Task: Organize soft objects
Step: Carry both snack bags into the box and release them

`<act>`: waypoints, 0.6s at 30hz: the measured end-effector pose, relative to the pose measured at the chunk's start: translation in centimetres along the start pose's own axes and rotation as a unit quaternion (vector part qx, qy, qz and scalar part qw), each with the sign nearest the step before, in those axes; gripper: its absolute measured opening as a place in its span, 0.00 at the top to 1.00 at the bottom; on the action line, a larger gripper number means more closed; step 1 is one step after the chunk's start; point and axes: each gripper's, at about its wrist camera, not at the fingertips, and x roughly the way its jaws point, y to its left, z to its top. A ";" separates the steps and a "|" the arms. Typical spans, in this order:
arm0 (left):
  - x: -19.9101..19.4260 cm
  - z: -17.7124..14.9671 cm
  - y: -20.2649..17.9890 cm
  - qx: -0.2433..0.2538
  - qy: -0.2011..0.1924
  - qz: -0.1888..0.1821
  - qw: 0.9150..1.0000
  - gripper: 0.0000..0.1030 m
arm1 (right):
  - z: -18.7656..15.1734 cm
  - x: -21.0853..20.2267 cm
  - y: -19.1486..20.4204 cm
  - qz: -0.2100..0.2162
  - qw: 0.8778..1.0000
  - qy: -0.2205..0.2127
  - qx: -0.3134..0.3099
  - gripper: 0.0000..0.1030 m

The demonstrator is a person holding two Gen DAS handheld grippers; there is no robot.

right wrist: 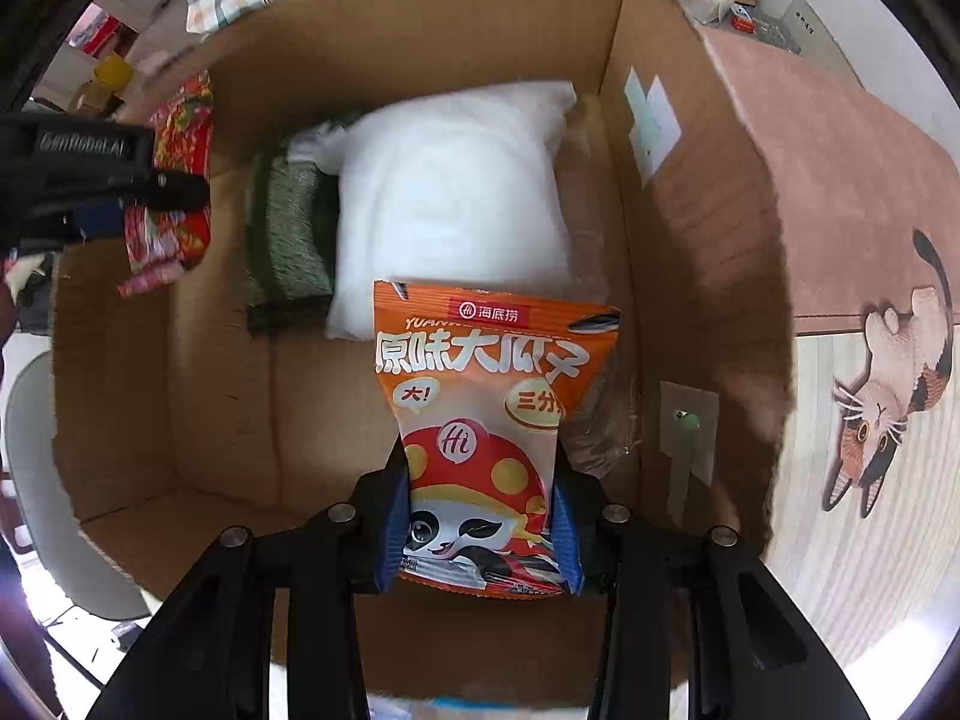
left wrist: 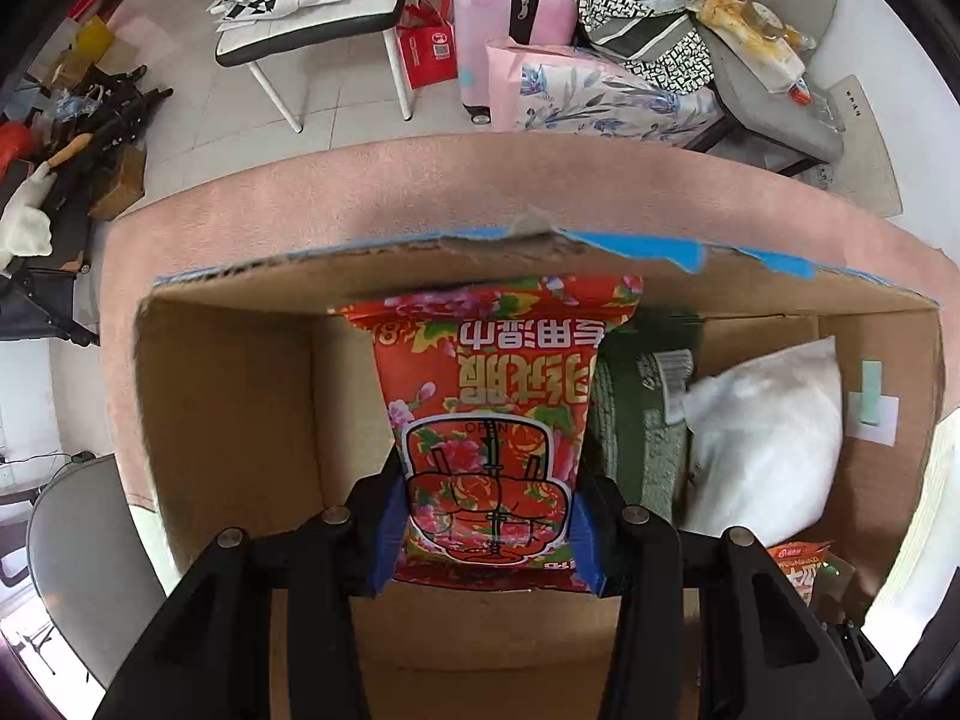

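Left tool (left wrist: pixel 487 531) clamped on a red floral wet-wipes pack (left wrist: pixel 489 420), held over the open cardboard box (left wrist: pixel 228 396) on the pink rug (left wrist: pixel 420 180). Right tool (right wrist: pixel 478 531) clamped on an orange sunflower-seed packet (right wrist: pixel 480 384), held above the same box. Inside lay 1 white pillow (right wrist: pixel 450 192) touching a green towel (right wrist: pixel 291 234).

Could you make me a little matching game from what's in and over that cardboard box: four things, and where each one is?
Things:
1. red floral packet
2. orange snack bag
3. white pillow
4. green cloth

Places:
A. lying in the box, along its right wall
B. clamped in the left gripper
C. lying in the box, left of the pillow
D. clamped in the right gripper

Pairs: 1-B, 2-D, 3-A, 4-C
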 end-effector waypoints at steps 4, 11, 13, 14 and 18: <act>-0.2 0.2 0.1 0.002 0.004 0.013 1.000 0.57 | 0.2 1.0 0.0 -0.002 1.000 0.008 0.001 0.59; -5.4 -0.8 0.1 0.017 -0.045 -0.002 0.999 0.22 | 1.3 -1.3 0.2 0.035 0.999 -0.012 0.013 0.27; -7.0 -1.7 0.3 0.019 -0.063 -0.004 0.998 0.12 | 1.5 -2.4 0.4 0.030 0.999 -0.027 0.012 0.12; -7.7 -2.2 0.4 0.020 -0.072 -0.003 0.997 0.12 | 1.5 -3.2 0.4 0.032 0.999 -0.036 0.012 0.12; -11.4 -5.5 0.8 0.024 -0.126 0.000 0.992 0.03 | 1.1 -6.3 0.5 0.037 0.997 -0.064 0.016 0.00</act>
